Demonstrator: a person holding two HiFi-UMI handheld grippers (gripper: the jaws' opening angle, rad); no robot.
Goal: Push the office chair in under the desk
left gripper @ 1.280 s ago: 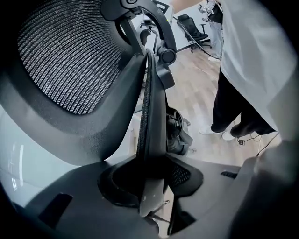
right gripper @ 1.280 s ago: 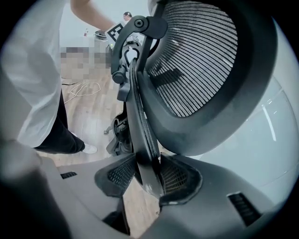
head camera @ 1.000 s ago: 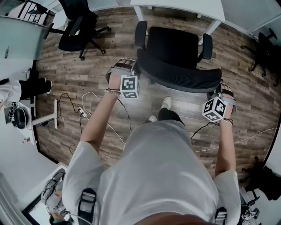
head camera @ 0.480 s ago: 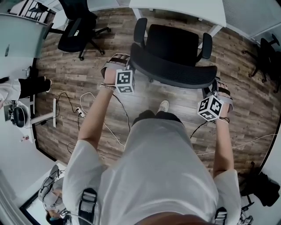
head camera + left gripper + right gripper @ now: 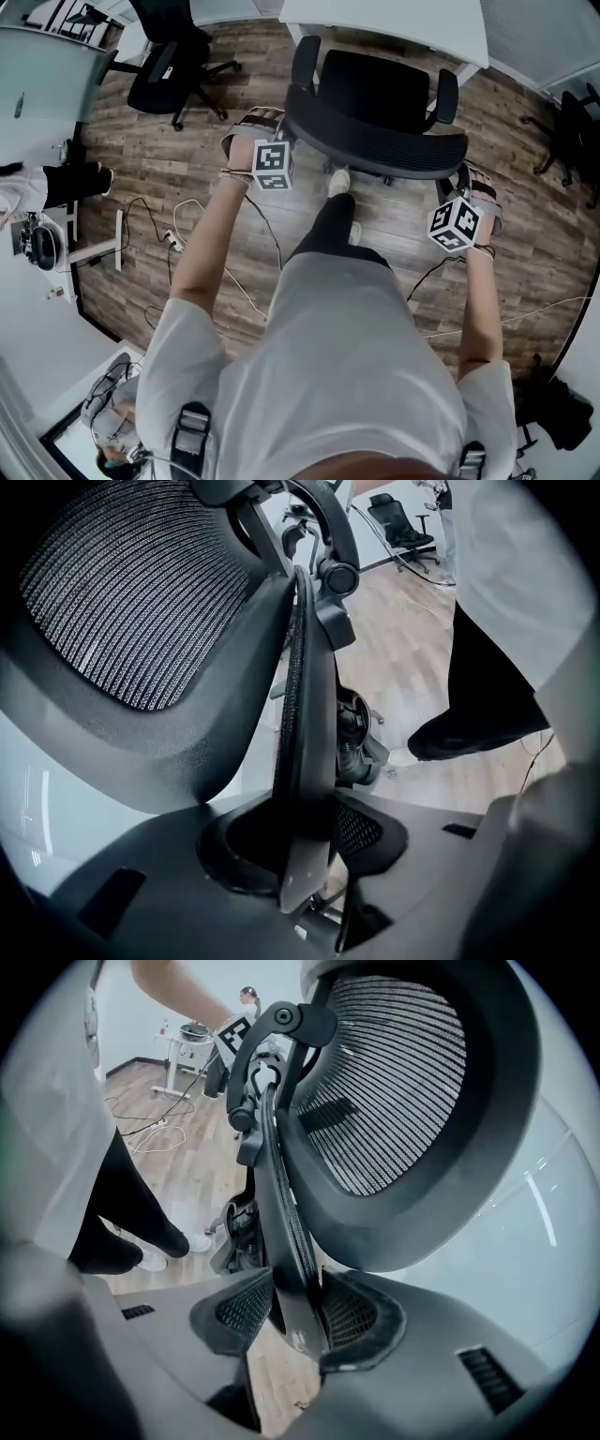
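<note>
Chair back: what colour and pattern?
The chair back is black, open-weave mesh; it shows best in the right gripper view.

My head view looks steeply down from above my shoulders onto the office chair and floor. My 2 gripper views sit very close, facing its backrest edge from opposite ends; all 3 share it.

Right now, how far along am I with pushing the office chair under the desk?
Done: the office chair faces the desk, roughly lined up.
In hand: the left claw and right claw each clamp a side edge of the backrest.
Left: the seat is not yet under the desk, so rolling it in remains.
</note>
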